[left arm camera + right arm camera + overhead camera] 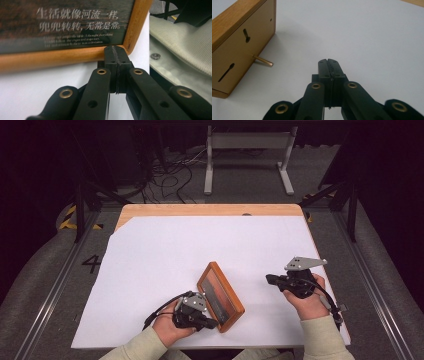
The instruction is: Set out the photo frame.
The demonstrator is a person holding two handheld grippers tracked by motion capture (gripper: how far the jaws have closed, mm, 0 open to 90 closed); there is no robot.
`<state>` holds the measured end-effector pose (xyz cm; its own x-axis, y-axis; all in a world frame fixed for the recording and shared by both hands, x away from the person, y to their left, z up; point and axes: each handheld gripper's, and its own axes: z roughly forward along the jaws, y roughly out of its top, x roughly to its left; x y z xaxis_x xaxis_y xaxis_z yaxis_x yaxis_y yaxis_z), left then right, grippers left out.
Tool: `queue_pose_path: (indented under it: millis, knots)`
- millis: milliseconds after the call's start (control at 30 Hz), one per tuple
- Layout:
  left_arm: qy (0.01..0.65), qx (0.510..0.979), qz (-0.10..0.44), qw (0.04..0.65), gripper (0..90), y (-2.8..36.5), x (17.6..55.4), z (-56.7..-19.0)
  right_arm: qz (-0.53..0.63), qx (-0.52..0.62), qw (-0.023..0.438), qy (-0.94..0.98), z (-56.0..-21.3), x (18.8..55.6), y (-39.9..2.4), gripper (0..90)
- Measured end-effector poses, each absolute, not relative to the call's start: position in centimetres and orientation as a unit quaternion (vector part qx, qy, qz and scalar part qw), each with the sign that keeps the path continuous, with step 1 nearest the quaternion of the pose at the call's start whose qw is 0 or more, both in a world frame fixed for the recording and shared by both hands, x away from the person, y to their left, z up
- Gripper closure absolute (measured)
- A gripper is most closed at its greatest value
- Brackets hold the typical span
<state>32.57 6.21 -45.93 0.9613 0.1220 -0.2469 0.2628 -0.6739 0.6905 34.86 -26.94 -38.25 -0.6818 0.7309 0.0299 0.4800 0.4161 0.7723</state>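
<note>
A wooden picture frame (220, 296) stood propped on the white sheet (165, 255), near the table's front edge. The left gripper (117, 53) — jaws pressed together, holding nothing — touched the frame's lower corner. The right gripper (328, 65), also closed and empty, rested apart, behind the frame's back peg (263, 61).

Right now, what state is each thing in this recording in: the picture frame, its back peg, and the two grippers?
Wooden picture frame: standing tilted on the white sheet, propped, printed side toward the left gripper.
Brass support peg: sticking out of the frame's back, tip down on the sheet.
Left gripper: shut, empty, fingers at the frame's lower edge.
Right gripper: shut, empty, apart from the frame.
</note>
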Motion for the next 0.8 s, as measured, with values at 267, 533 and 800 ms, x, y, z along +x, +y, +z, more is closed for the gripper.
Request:
queue_pose_path:
  millis: [267, 533, 800]
  knots:
    - [0.103, 0.909, -0.082, 0.395, 90.0, 6.5, 32.5, -45.6, 0.409, 0.366, 0.14, 0.824, -37.9, 34.8, -26.7, 80.0]
    - [0.154, 0.885, -0.054, 0.436, 87.1, 10.7, 33.7, -44.2, 0.426, 0.389, 0.099, 0.811, -36.6, 34.5, -24.9, 56.2]
    - [0.198, 0.865, -0.017, 0.461, 80.2, 14.3, 34.5, -43.5, 0.418, 0.377, 0.061, 0.824, -33.8, 33.9, -21.4, 42.5]
